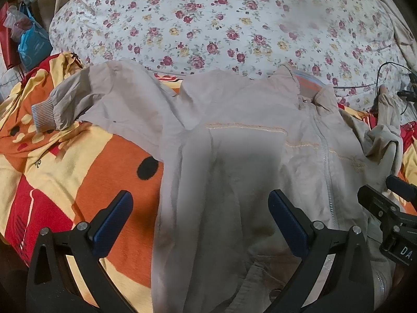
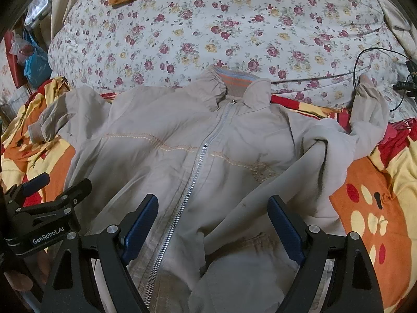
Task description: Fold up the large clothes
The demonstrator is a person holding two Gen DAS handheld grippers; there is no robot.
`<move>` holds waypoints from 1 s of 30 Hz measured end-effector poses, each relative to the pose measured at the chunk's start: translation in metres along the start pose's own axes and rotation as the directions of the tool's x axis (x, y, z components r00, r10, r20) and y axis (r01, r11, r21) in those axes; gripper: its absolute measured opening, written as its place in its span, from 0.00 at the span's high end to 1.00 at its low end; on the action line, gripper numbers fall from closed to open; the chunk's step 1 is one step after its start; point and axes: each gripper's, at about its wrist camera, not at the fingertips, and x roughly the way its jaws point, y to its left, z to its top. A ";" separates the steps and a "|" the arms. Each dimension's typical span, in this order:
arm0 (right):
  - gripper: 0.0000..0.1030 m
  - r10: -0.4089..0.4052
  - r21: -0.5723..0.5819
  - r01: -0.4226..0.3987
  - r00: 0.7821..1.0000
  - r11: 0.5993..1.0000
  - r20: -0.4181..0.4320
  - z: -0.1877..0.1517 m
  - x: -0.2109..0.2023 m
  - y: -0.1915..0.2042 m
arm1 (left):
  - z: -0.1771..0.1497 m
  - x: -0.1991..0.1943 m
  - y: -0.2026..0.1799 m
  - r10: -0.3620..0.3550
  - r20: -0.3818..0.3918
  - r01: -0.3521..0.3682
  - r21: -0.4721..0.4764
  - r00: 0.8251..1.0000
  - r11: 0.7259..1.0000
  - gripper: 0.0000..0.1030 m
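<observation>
Left gripper [image 1: 200, 208]: jaws spread wide above the jacket's lower part, pads touching nothing; blue pads [image 1: 113, 228] on black fingers.
Right gripper [image 2: 212, 212]: also released, jaws wide apart over the zip side, nothing between the pads.
Writing: "GenRobot.AI" in white on the left gripper's body, seen from the right wrist view; only "DA" readable on the right gripper's body at the left view's edge, the rest cut off.
Jacket [image 2: 182, 156]: beige, lying front up on the bed, directly under both grippers; zip [image 2: 192, 174] closed up to the collar [image 2: 234, 82], which has orange and blue stripes.
Sleeves: one [image 1: 78, 104] stretched to the left, ribbed cuff showing; the other [image 2: 365, 120] bunched up to the right.
Hem: hidden beneath the gripper bodies; a blurred patch covers the jacket's middle in the left view.
Orange blanket [image 2: 370, 208]: under the jacket, with red, yellow and black shapes; its small lettering is illegible.
Floral sheet [image 2: 234, 31]: beyond the collar.
Black cable [image 2: 359, 62]: far right.
Plastic bags [image 1: 31, 39]: far left, contents unclear.
</observation>
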 end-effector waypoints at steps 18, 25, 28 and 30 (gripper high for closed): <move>0.15 0.023 -0.022 -0.023 1.000 0.999 -0.012 0.006 0.004 0.004 | 0.030 0.008 0.099 0.091 -0.017 -0.092 -0.158 0.996 0.983 0.00; 0.15 0.040 -0.032 -0.041 0.999 0.999 -0.025 0.005 0.005 0.008 | 0.057 0.021 0.219 0.261 -0.005 -0.241 -0.405 0.965 0.882 0.00; 0.15 0.046 -0.035 -0.047 0.998 0.998 -0.034 0.005 0.007 0.009 | 0.066 0.033 0.254 0.350 0.010 -0.314 -0.417 0.937 0.853 0.00; 0.15 0.046 -0.034 -0.048 0.998 0.998 -0.036 0.005 0.008 0.008 | 0.073 0.046 0.271 0.367 0.008 -0.333 -0.400 0.930 0.854 0.00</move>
